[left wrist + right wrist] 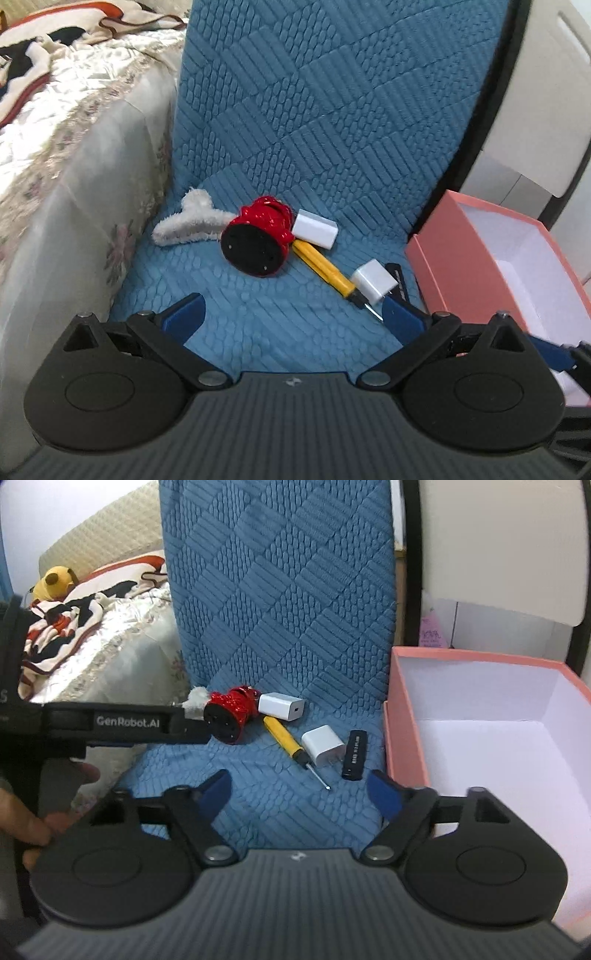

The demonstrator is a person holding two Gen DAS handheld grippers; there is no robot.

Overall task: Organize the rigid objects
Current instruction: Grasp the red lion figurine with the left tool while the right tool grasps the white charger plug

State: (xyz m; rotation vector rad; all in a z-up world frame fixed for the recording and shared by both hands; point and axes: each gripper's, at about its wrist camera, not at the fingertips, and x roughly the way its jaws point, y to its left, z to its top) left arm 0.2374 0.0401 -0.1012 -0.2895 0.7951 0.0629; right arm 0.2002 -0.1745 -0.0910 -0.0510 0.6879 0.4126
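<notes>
Both claws hang above the blue quilted mat (pixel 280 602) with their jaws spread wide and nothing between them: the left gripper (pixel 291 314) faces the red ornament (pixel 258 236) lying on its side, black base toward us, and the right gripper (pixel 299 794) sits lower, nearer the pink box (pixel 402 738), which stands open with nothing inside that I can see at about 3 o'clock from the pile. The things to sort are bunched tight around the mat's middle. A white charger (pixel 282 706) touches the ornament at its 3 o'clock, the yellow screwdriver (pixel 286 740) runs from under that pair toward 5 o'clock with its thin tip bare, a 2nd white adapter (pixel 321 746) lies against the shaft, and a black stick-shaped gadget (pixel 354 755) lies just beside it, close to the box wall. A fluffy white clip (pixel 188 221) lies at the ornament's 9 o'clock. The crowding is the likely trouble, I think: jaws closing on the adapter could catch the screwdriver too, or flick it away. The ornament looks round and glossy, so a pinch off its middle may squirt it out and set it rolling into its neighbours. With both tools working so near each other, 1 reaching across toward the box could knock the other.
</notes>
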